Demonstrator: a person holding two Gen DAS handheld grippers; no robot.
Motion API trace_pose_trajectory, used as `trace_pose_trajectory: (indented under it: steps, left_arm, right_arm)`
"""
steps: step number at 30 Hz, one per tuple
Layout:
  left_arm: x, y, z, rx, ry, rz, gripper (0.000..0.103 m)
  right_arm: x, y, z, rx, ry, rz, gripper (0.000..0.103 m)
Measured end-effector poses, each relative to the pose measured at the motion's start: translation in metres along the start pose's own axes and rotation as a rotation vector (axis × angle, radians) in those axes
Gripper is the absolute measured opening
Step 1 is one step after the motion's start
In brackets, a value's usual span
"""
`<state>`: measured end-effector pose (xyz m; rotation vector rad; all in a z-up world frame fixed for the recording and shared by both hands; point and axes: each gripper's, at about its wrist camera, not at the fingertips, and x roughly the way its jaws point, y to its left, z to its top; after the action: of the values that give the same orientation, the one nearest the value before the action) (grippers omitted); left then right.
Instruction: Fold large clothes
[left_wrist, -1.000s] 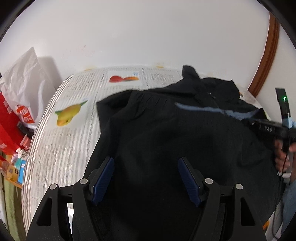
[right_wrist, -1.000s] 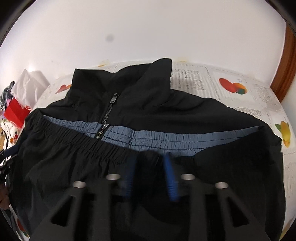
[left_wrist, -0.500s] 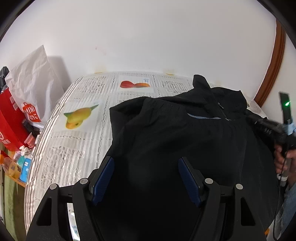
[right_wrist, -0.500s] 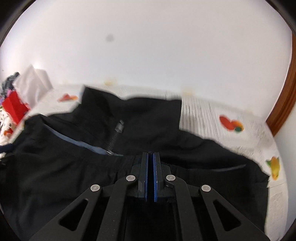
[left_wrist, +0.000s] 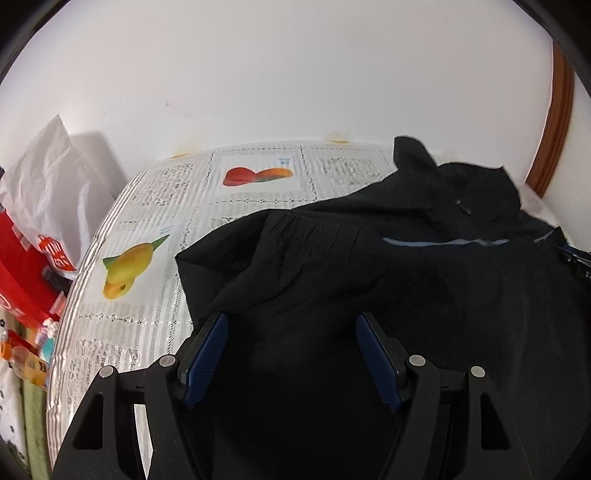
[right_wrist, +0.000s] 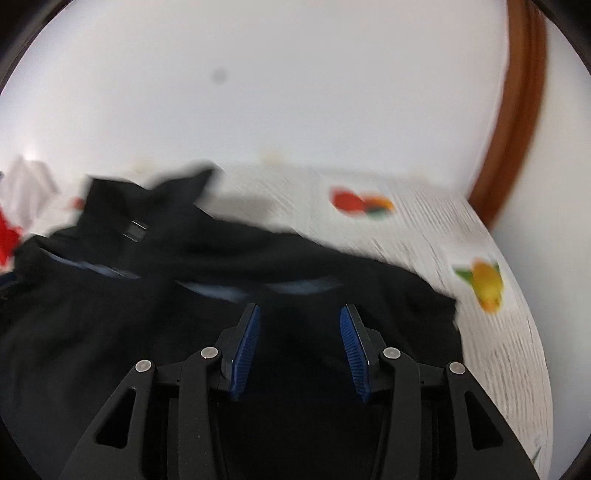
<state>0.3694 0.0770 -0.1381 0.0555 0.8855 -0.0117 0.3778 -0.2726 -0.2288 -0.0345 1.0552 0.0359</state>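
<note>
A black zip-up jacket (left_wrist: 406, 266) lies spread over a desk covered with a white lace-patterned cloth (left_wrist: 147, 325) printed with fruit pictures. In the left wrist view the jacket fills the lower centre and right of the frame, its raised collar (left_wrist: 413, 155) toward the upper right and a thin strip of blue lining (left_wrist: 443, 242) showing across it. The left claw (left_wrist: 291, 354) sits at the bottom centre with its blue pads spread wide, black fabric under the gap but not pinched between them. A white bag (left_wrist: 44, 177) and a red bag (left_wrist: 18, 266) stand at the left edge, against a white wall (left_wrist: 295, 74).

The right wrist view is motion-blurred. There the right claw (right_wrist: 299, 350) is at the lower centre, its jaws opening, the pads apart and clear of the dark cloth beneath them. The jacket's zipper (right_wrist: 135, 230) appears at the centre left, and a brown wooden frame (right_wrist: 517, 110) curves along the upper right.
</note>
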Motion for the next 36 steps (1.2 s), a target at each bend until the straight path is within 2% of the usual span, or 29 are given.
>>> trace_pose_trajectory:
  steps: [3,6,9,17,36]
  left_arm:
    - [0.004,-0.003,0.0,0.018,0.002,0.016,0.07]
    - [0.006,-0.002,0.001,0.005,0.005,0.013,0.07]
    - [0.012,-0.006,0.003,0.011,0.008,0.022,0.07]
    - [0.021,-0.009,0.002,0.026,0.014,0.038,0.071]
    - [0.024,-0.008,0.002,0.017,0.013,0.026,0.073]
  right_arm:
    - [0.011,-0.014,-0.005,0.033,0.019,-0.007,0.038]
    - [0.015,-0.025,-0.002,0.057,0.012,-0.047,0.037]
    - [0.019,-0.035,-0.001,0.08,0.022,-0.031,0.037]
    - [0.025,-0.023,-0.001,0.024,0.026,-0.088,0.039]
    - [0.023,-0.026,-0.002,0.033,0.025,-0.072,0.04]
